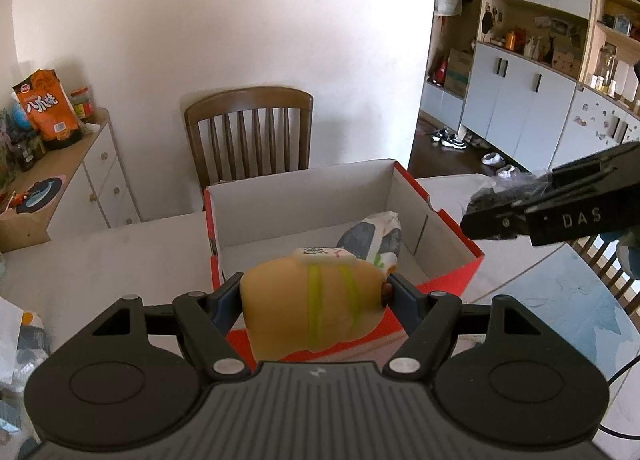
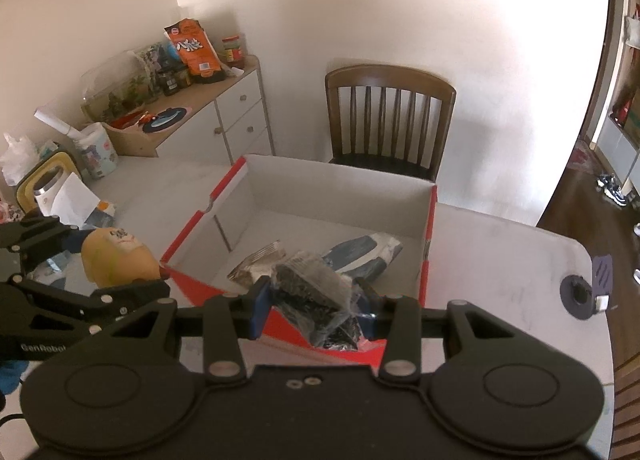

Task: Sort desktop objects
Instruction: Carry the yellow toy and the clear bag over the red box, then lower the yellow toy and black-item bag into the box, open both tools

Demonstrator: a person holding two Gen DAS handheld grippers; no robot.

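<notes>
Here the left claw point(image 1: 314, 292) is spread fairly wide and pinches a soft yellow toy point(image 1: 312, 304) with green bands, held above the near wall of the red-and-white box point(image 1: 448, 268) on the pale surface point(image 1: 104, 256). The right claw point(image 2: 316, 304) pinches a crinkly clear packet of dark stuff point(image 2: 316, 300) over the box's near edge. A blue-white packet point(image 2: 368, 256) lies inside.

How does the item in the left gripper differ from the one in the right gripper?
The yellow toy in the left gripper is plump, opaque and wide; the clear packet in the right gripper is crinkled, see-through with dark contents, and narrower. Both are clamped near the red box, not yet inside.
</notes>
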